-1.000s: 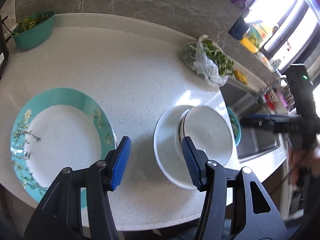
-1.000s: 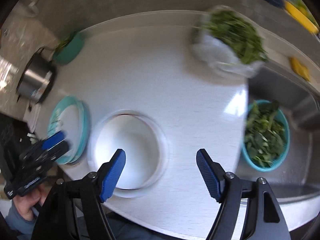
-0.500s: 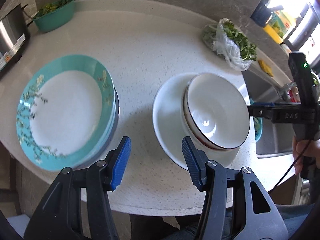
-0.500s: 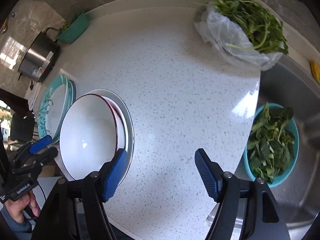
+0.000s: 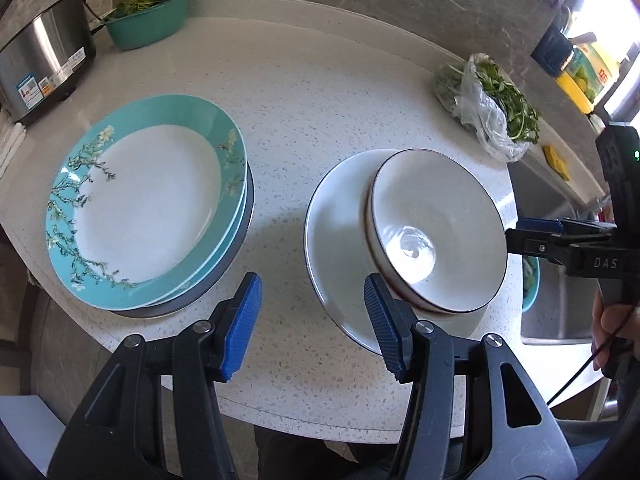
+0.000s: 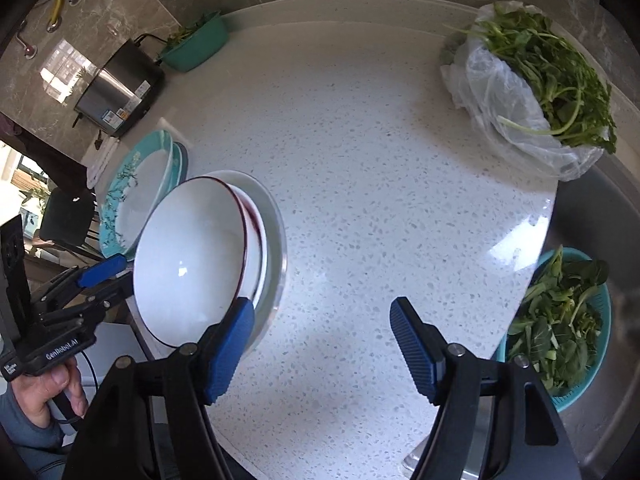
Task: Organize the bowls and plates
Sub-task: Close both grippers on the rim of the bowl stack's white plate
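Two teal flowered plates (image 5: 152,200) are stacked on a dark one at the left of the white counter (image 5: 320,92). To their right a white plate (image 5: 336,240) carries nested white bowls (image 5: 436,232) with dark rims, set toward its right side. My left gripper (image 5: 312,320) hangs open above the counter's front edge between the two stacks, its right finger over the white plate's near rim. My right gripper (image 6: 324,344) is open over bare counter, its left finger beside the bowls (image 6: 192,256). In the left wrist view the right gripper (image 5: 520,236) ends at the bowls' right rim; whether it touches is unclear.
A steel cooker (image 5: 40,68) and a teal basin of greens (image 5: 148,20) stand at the back left. A plastic bag of greens (image 6: 528,88) lies at the back right. A teal colander of greens (image 6: 560,328) sits in the sink (image 6: 592,216) on the right. A person's hand (image 6: 52,392) holds the left gripper.
Both grippers have tipped further downward, sunk toward the counter and rolled; the dishes now look closer. The jaws' spread is unchanged and no dish has moved.
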Demonstrator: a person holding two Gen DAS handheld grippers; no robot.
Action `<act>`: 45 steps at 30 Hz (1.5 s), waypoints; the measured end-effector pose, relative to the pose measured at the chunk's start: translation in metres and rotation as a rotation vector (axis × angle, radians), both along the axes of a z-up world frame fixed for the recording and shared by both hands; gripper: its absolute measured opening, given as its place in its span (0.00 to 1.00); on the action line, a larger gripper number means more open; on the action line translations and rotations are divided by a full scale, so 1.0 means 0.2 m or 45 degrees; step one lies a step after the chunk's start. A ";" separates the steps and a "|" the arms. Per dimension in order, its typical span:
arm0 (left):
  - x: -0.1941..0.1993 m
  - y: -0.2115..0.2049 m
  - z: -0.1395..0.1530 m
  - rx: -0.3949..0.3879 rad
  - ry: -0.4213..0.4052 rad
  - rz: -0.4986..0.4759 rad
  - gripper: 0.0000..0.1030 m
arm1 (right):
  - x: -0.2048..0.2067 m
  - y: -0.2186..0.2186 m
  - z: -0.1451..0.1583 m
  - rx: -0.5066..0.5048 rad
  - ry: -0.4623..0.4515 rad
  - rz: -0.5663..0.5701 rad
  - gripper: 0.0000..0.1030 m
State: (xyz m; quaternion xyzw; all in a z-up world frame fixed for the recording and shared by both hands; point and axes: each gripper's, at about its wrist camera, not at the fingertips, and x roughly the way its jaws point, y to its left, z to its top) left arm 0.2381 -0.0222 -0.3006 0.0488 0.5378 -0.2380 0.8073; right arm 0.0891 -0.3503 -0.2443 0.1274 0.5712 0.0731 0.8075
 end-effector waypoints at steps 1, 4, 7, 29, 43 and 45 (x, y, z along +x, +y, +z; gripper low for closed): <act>0.00 0.00 0.00 0.002 0.000 0.000 0.50 | 0.00 -0.02 -0.01 -0.011 0.008 -0.007 0.71; -0.02 0.00 -0.03 0.031 0.014 -0.007 0.50 | 0.00 -0.03 -0.04 -0.016 0.037 0.009 0.71; -0.03 0.00 -0.06 0.049 0.009 0.014 0.50 | 0.02 0.02 -0.05 -0.005 0.036 0.045 0.71; 0.11 -0.14 -0.26 0.065 0.046 0.068 0.29 | 0.12 0.08 -0.14 0.098 -0.067 0.196 0.56; 0.13 -0.16 -0.33 -0.023 0.086 0.100 0.27 | 0.15 0.07 -0.22 0.233 -0.035 0.217 0.51; 0.14 -0.16 -0.33 -0.029 0.084 0.101 0.27 | 0.15 0.08 -0.22 0.239 -0.035 0.219 0.51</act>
